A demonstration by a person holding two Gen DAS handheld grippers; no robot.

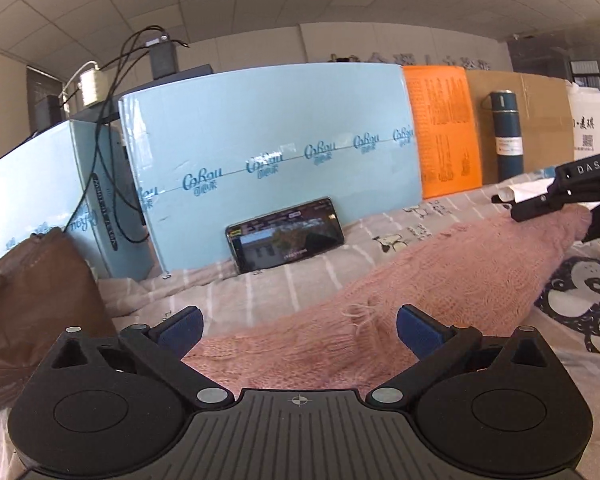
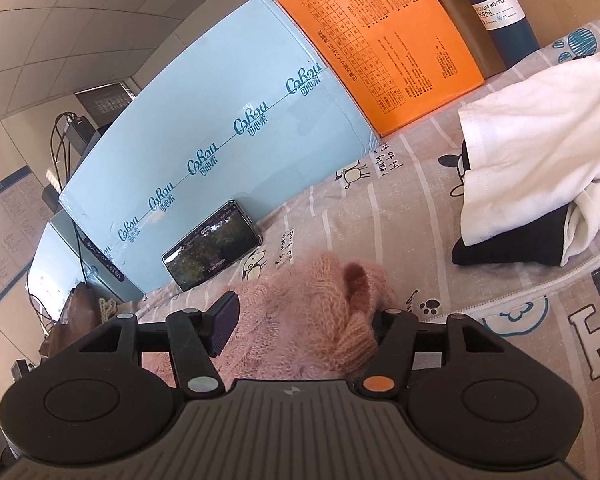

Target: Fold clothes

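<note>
Item: pink knit sweater point(image 1: 400, 264), lying bunched lengthwise on patterned bedsheet point(image 1: 284, 280).
Left gripper point(image 1: 299, 326): jaws spread wide, empty, sweater beneath.
Right gripper point(image 2: 300, 320): jaws parted around cuff, not pinching.
Progress: partial fold at most; white garment point(image 2: 540, 148) awaits.

Pink knit sweater point(image 2: 304, 312) between the parted jaws of the right hand-held gripper point(image 2: 300, 320), on patterned bedsheet point(image 2: 380, 208).

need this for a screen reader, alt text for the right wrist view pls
An open right gripper straddles a bunched pink knit sweater on a cartoon-print bedsheet. Behind, a phone leans on a blue box; white and black clothes lie right.
</note>
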